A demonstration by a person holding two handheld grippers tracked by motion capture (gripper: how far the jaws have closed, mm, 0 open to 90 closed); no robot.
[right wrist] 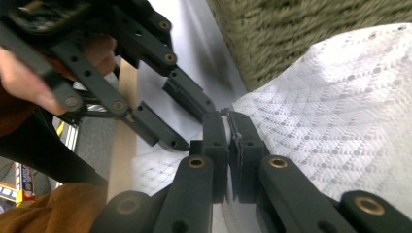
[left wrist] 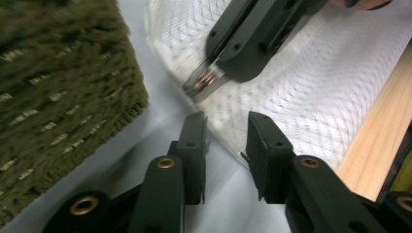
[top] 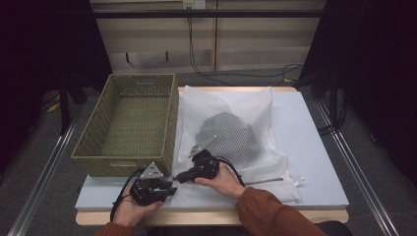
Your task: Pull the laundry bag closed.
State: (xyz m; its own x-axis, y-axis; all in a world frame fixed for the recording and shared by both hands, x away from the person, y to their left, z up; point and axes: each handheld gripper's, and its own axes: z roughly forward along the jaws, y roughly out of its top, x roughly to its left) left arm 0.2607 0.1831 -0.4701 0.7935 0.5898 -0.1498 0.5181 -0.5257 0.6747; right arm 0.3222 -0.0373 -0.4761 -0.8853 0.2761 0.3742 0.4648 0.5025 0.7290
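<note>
At about nine o'clock from my hands stands the woven basket (top: 129,123), olive green, sitting on the left part of the pale blue mat (top: 314,147), its near right corner just beside the bag's edge. At roughly seven o'clock on the mat I hold my left gripper (top: 169,189), pointing toward three o'clock at the bag's near left corner. In the left gripper view its jaws stand apart, released, with the edge of the white mesh bag (left wrist: 301,111) lying in the gap ahead of them but not pressed by either pad; the basket's rough wall (left wrist: 58,87) fills the side at ten o'clock, and the wooden table edge (left wrist: 374,145) runs past at four o'clock. Just to the right, near six o'clock on the mat, my right gripper (top: 179,177) points toward nine o'clock, facing the left one tip to tip. In the right gripper view its jaws are clenched on the bag's corner (right wrist: 226,119), a thin pinch of mesh between the pads, with my left gripper (right wrist: 165,114) close ahead at ten o'clock. The bag (top: 231,142) itself lies flat in the middle of the mat, spreading from my grippers toward twelve and two o'clock, with a dark grey garment (top: 227,130) showing through the netting at its centre.
</note>
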